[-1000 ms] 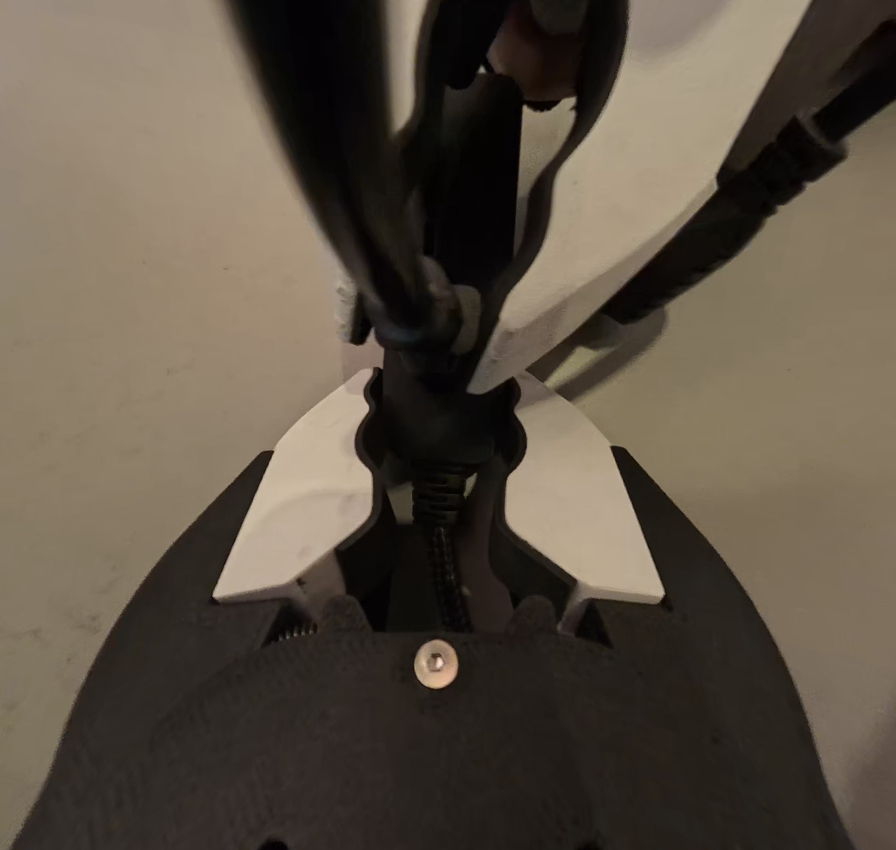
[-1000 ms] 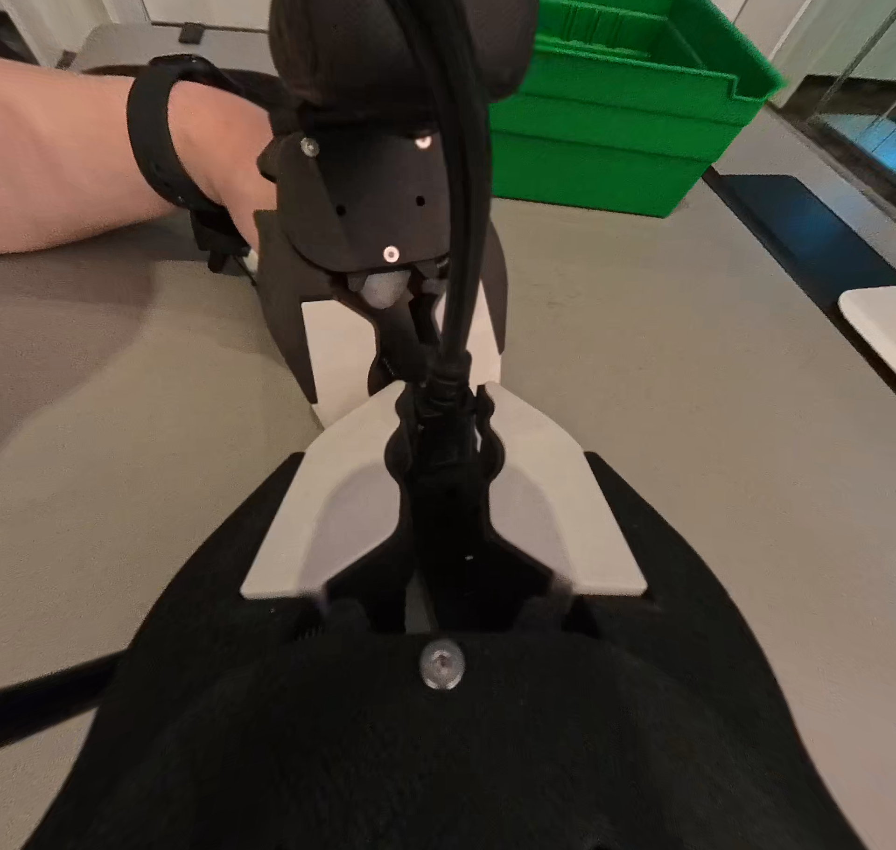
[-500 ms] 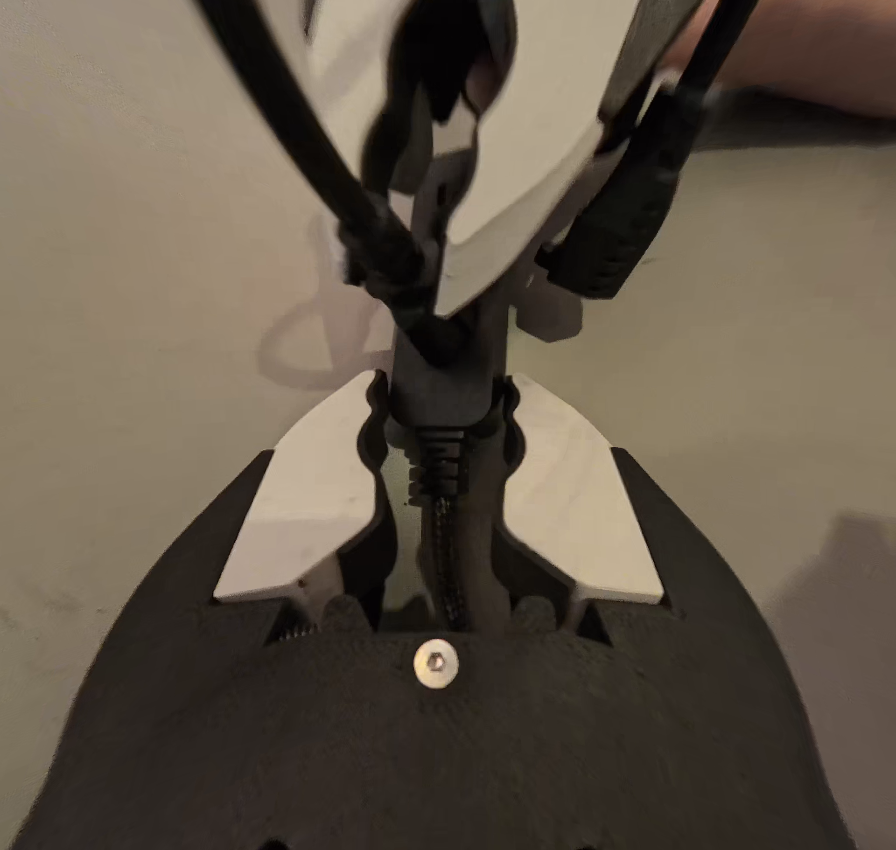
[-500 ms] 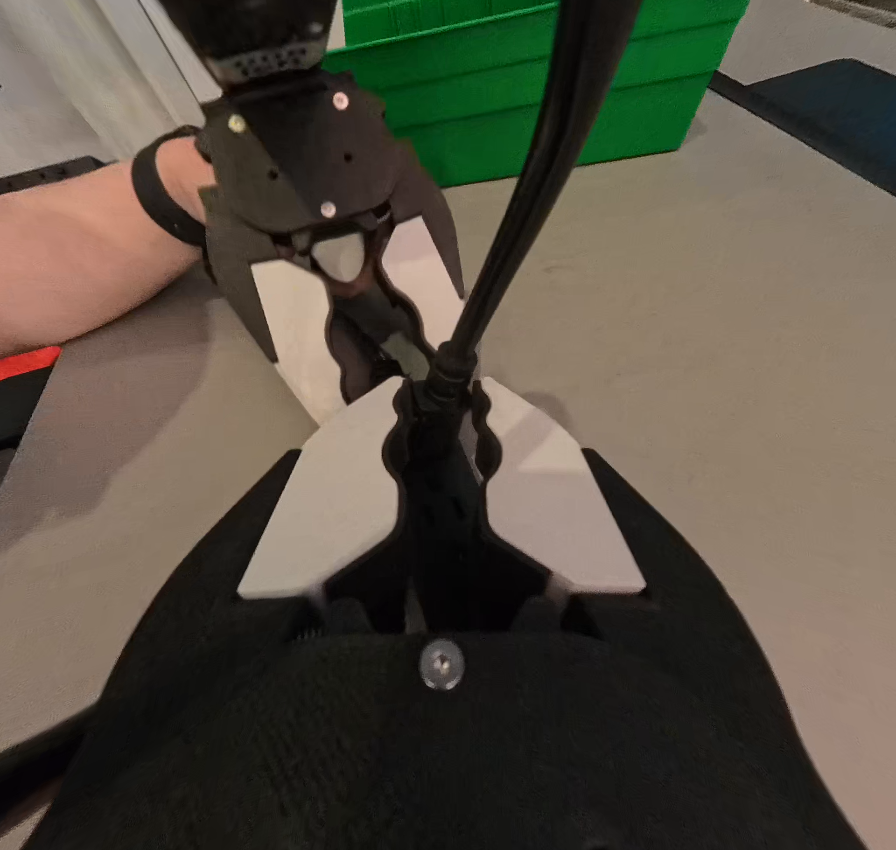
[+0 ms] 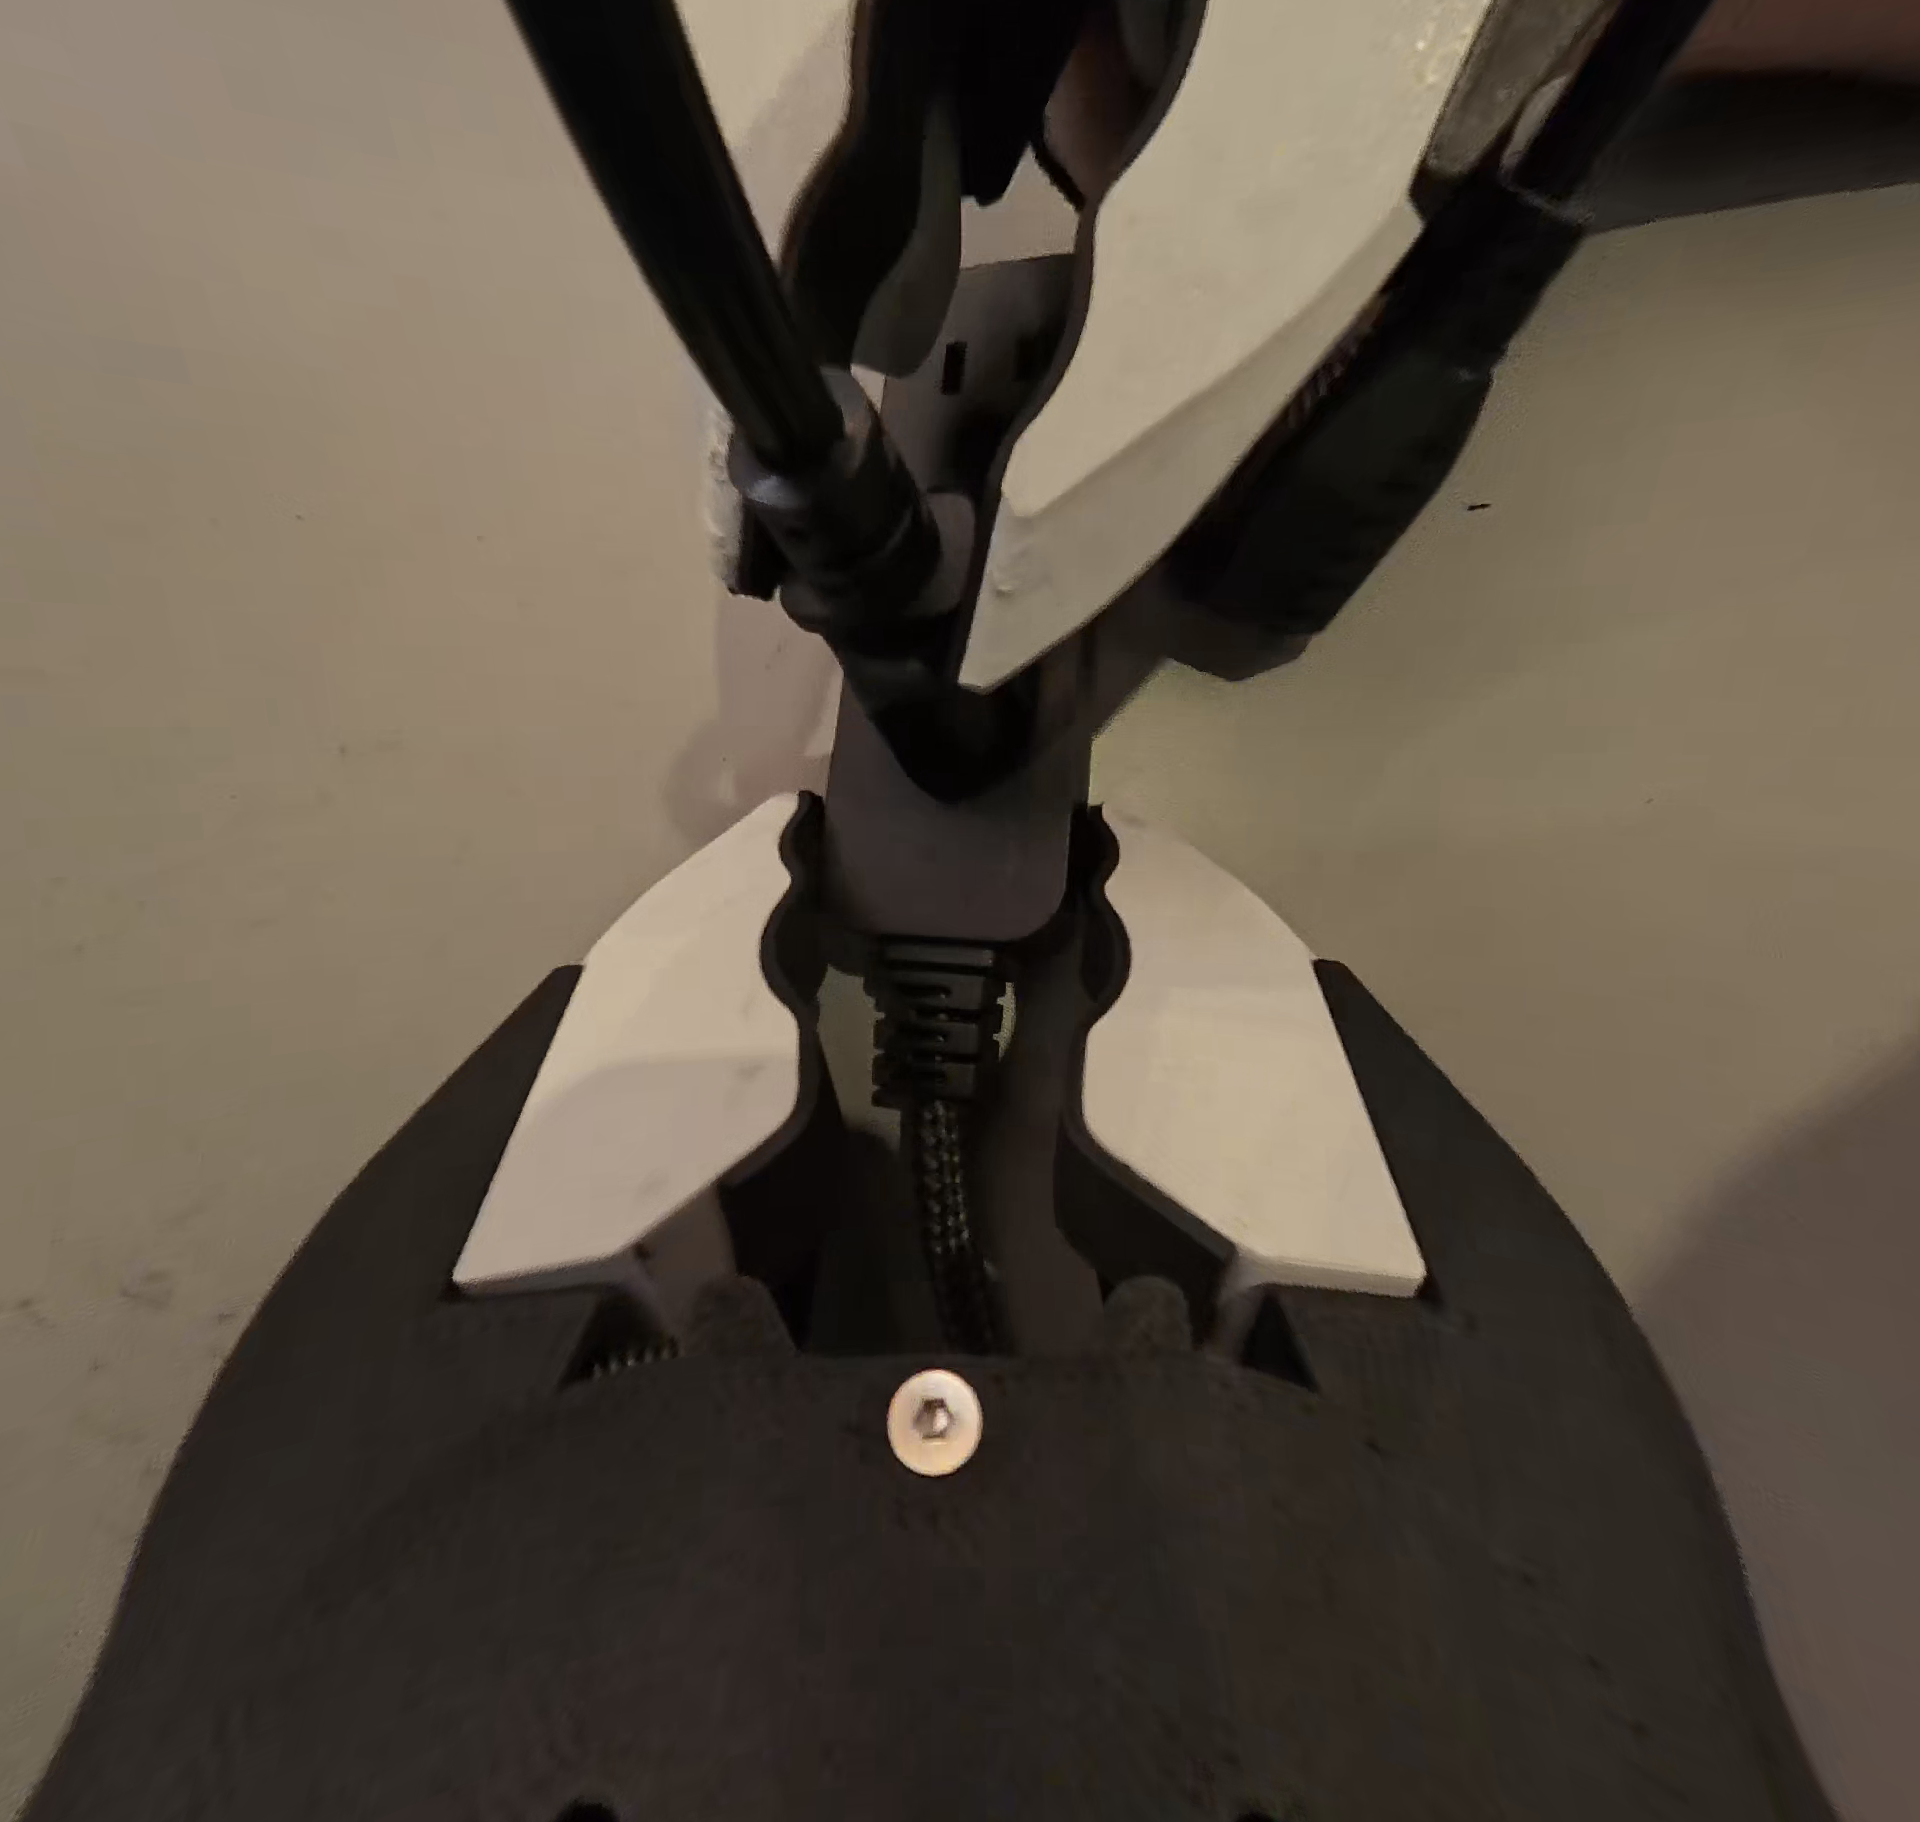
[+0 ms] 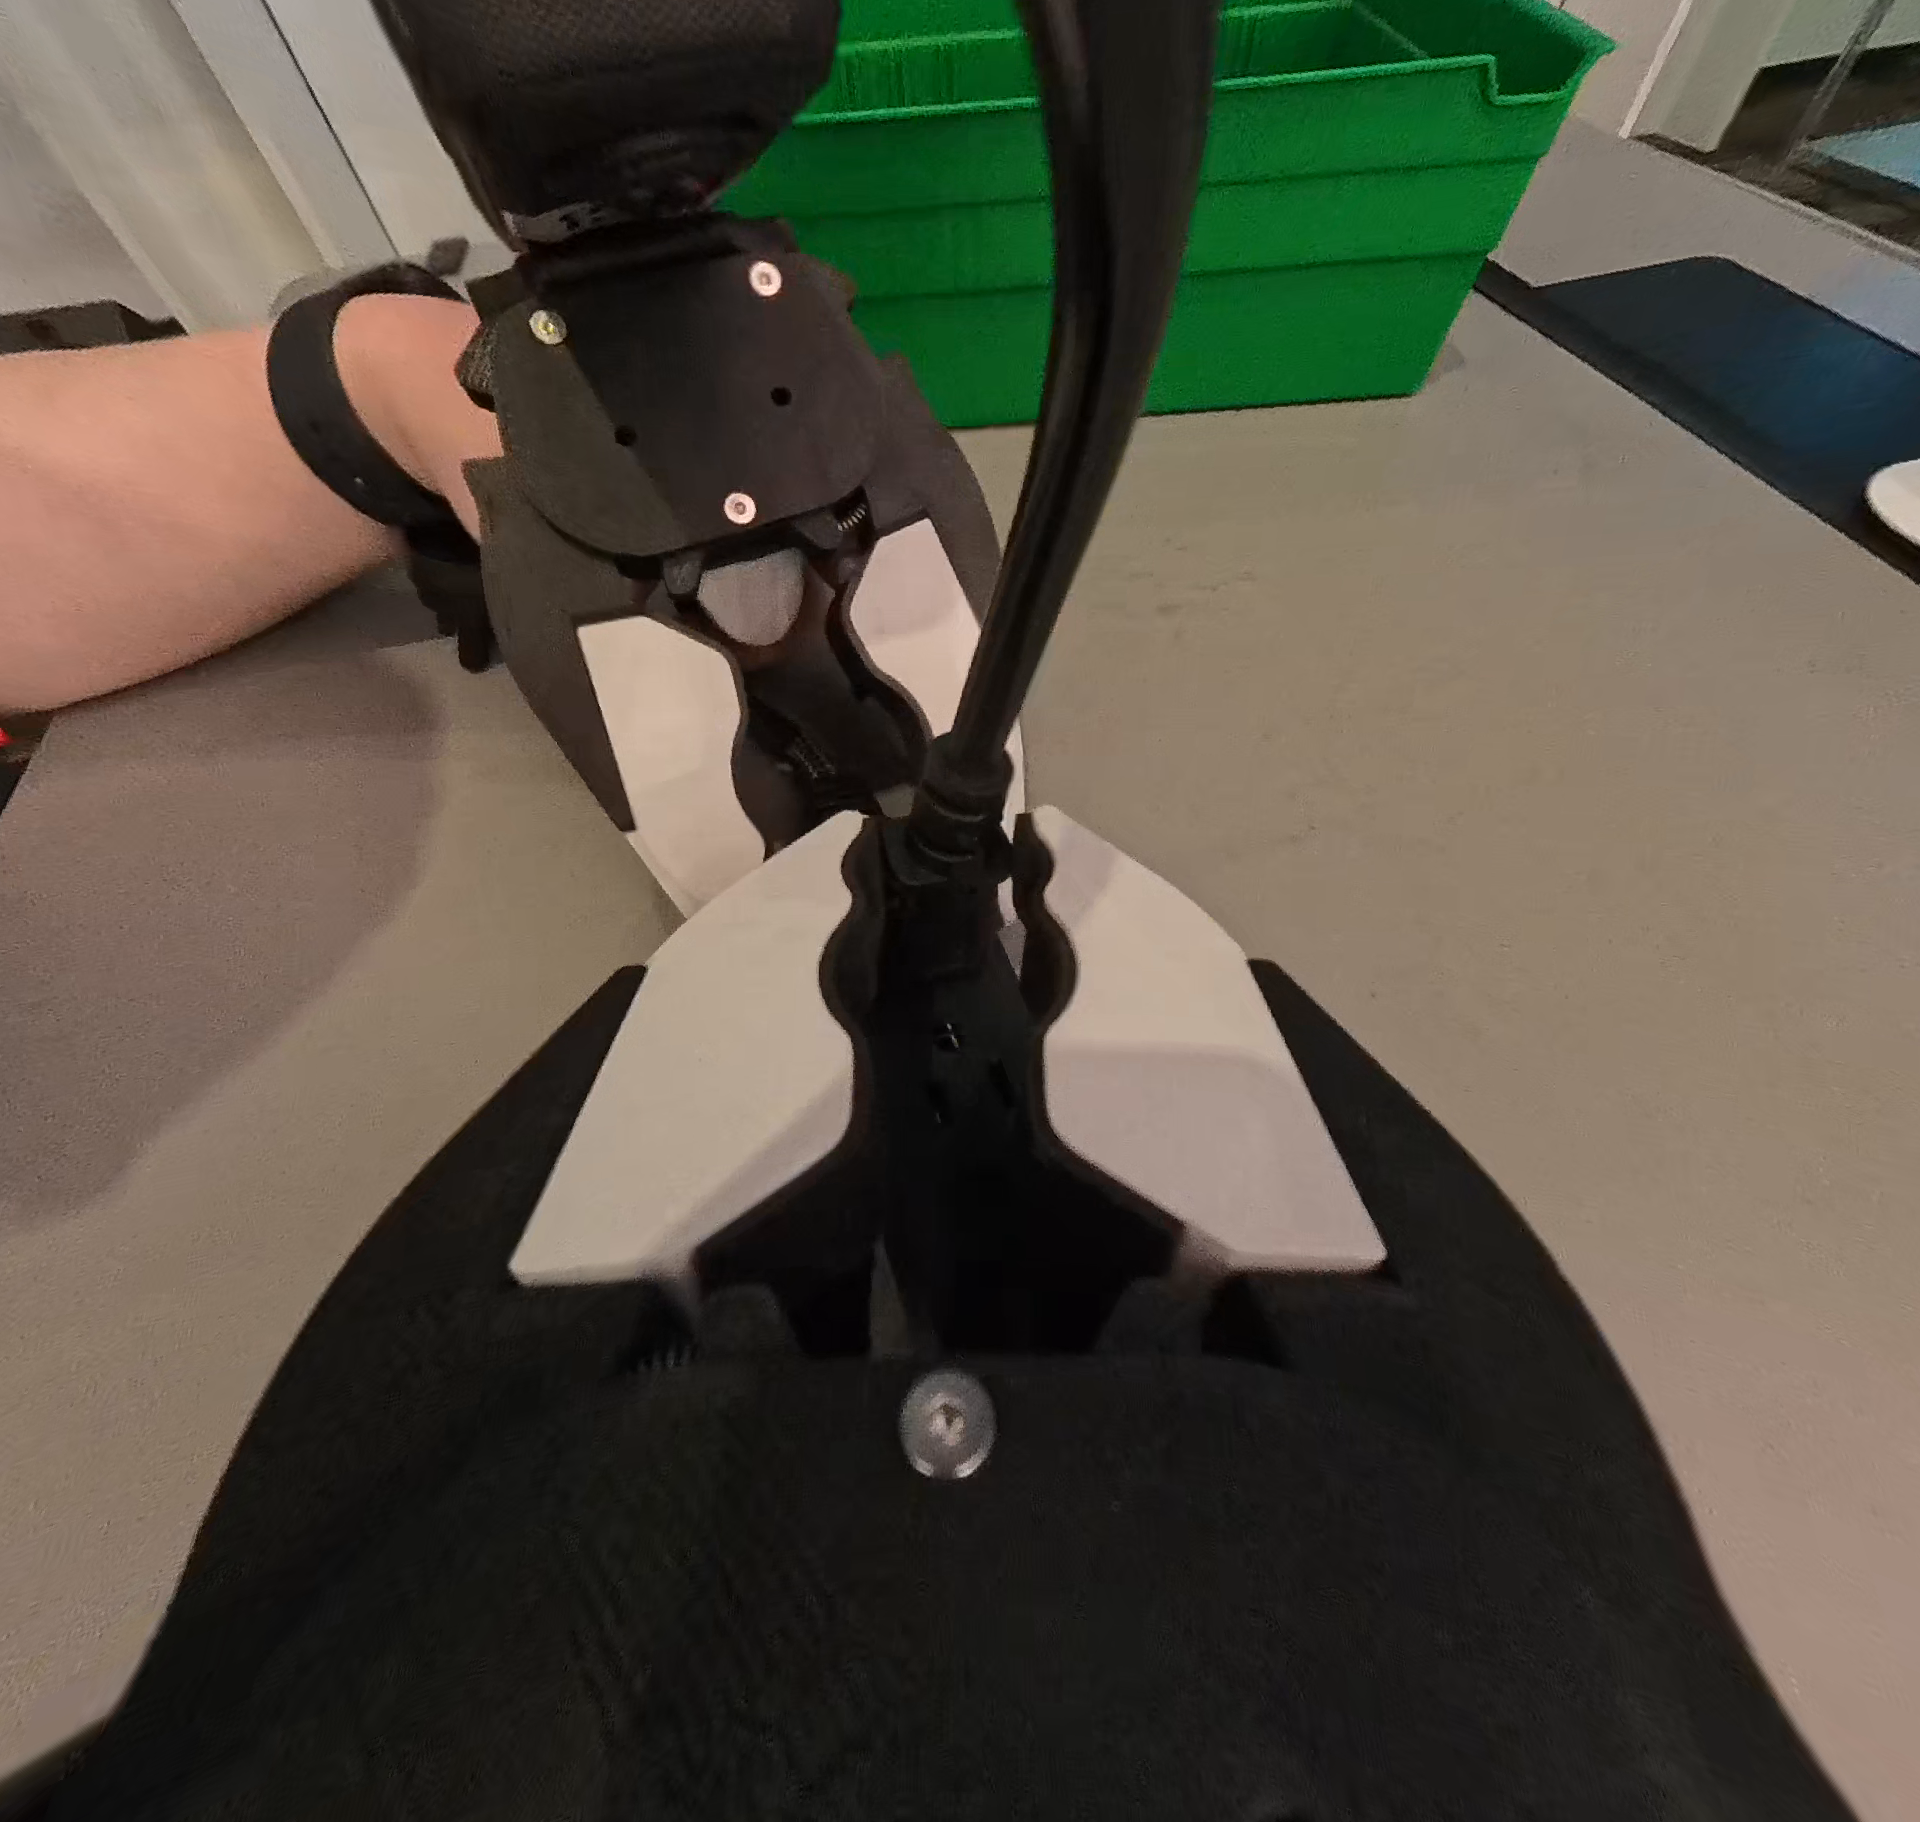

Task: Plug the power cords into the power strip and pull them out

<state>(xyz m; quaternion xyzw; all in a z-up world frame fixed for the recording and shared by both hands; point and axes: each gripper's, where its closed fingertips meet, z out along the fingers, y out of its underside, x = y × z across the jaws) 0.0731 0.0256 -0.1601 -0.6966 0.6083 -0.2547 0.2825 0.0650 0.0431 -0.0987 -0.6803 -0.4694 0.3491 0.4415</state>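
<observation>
In the left wrist view my left gripper (image 5: 945,837) is shut on the near end of the dark grey power strip (image 5: 940,879). The strip's braided cable (image 5: 951,1201) runs back between the fingers. My right gripper (image 5: 1195,370) reaches in from above. It holds the black plug (image 5: 862,546), which meets the strip's top just beyond my left fingertips. How deep the plug sits is hidden. In the right wrist view my right gripper (image 6: 940,837) is shut on that plug (image 6: 951,889). Its black cord (image 6: 1091,370) arcs upward. The left gripper (image 6: 686,411) faces it.
A green plastic bin (image 6: 1247,245) stands at the back of the grey table (image 6: 1507,785). A bare forearm with a black wristband (image 6: 312,422) lies at the left. A dark mat (image 6: 1714,370) lies at the right. A black ribbed piece (image 5: 1340,484) hangs beside the right gripper. Some 6 centimeters of space lies between my two pairs of fingers.
Both grippers keep their grips. The right gripper and plug have tilted and shifted over the strip, and the cord has swung. Some of the strip's sockets now show under the right fingers.
</observation>
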